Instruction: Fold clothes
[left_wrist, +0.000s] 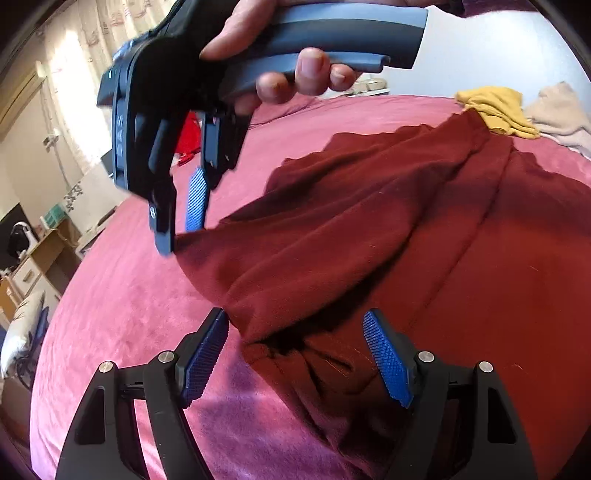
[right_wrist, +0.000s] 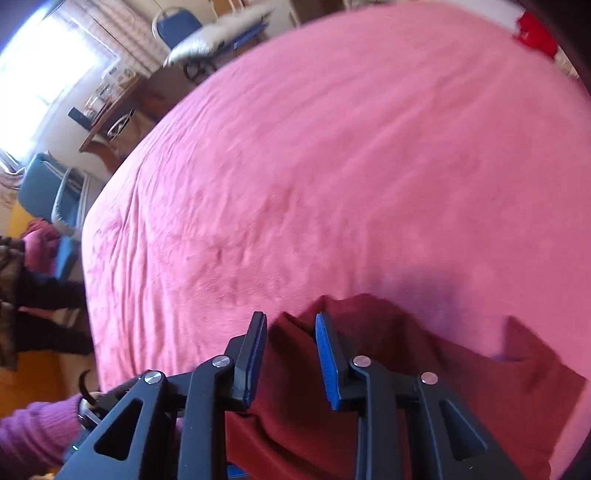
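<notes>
1. Dark maroon garment, plain, no pattern.
2. Pink bedspread, plain, soft nap.
3. Mustard-yellow cloth beside a pale beige cloth.
4. Bright red item at the far edge of the bed.
5. Black frames with ribbed blue pads on left gripper and right gripper; grey handle on the latter.
6. Purple knitted sleeve.
7. Blue chair.

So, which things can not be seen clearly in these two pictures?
- Left wrist view: the dark red garment runs past the right edge and under the left gripper.
- Left wrist view: right gripper is motion-blurred.
- Right wrist view: the bed cover is blurred; the right gripper hides the cloth below.
</notes>
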